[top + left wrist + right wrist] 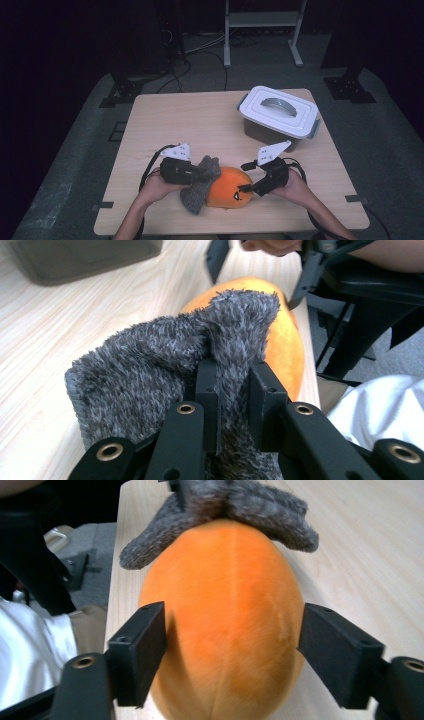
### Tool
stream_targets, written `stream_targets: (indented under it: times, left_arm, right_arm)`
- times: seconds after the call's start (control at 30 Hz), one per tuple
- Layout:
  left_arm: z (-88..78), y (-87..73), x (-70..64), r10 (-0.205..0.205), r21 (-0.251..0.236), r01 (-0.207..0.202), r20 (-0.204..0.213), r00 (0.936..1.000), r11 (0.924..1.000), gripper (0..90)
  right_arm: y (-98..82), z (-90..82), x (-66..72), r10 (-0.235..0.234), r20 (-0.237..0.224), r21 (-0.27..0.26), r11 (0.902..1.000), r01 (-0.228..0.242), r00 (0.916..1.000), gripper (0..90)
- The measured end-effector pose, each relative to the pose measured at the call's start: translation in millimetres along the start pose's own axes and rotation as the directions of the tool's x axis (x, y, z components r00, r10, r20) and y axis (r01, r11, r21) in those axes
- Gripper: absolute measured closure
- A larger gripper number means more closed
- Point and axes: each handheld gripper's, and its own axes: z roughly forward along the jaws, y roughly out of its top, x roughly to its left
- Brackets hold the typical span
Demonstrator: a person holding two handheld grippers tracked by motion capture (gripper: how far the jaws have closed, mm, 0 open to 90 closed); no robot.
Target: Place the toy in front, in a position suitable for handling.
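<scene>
My left gripper [234, 390] clamps the limp grey fleece cloth [165, 370]; right gripper [232, 652] jaws straddle the soft, light orange plush toy [225, 630], best gripped mid-body

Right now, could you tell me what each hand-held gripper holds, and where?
Left hand-held gripper pinches a fold of the grey sock; right straddles the orange plush, grip unclear.
</scene>
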Motion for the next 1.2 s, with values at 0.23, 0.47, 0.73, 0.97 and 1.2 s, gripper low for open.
stream_targets:
  times: [0.23,0.47,0.73,0.97,1.2]
  left_arm:
    - [-8.1,0.1,4.2,-0.011,-0.006,0.010,-0.016,0.9998,0.9999,77.3]
    - [-23.0,8.1,10.4,-0.014,0.004,0.014,-0.073,0.9972,0.9999,77.2]
    - [-4.3,20.1,12.1,0.003,-0.004,-0.003,-0.006,1.0000,1.0000,77.0]
    - [-10.3,8.6,15.1,-0.023,0.026,0.023,-0.018,0.9996,0.9994,76.7]
    - [2.1,21.1,13.6,-0.001,0.045,0.002,-0.013,0.9999,0.9990,76.8]
  right_arm:
    - [1.7,7.5,-1.4,-0.026,-0.017,0.012,0.9996,0.026,0.9995,48.2]
    - [4.9,3.6,-1.1,-0.117,-0.019,0.024,0.9928,0.117,0.9930,52.8]
    - [19.0,11.1,1.0,-0.159,-0.005,0.022,0.9871,0.159,0.9873,54.3]
    - [6.1,-4.5,-3.0,-0.134,0.046,0.005,0.9910,0.134,0.9899,55.2]
    - [13.8,3.6,-3.7,-0.123,0.041,-0.018,0.9921,0.124,0.9915,46.4]
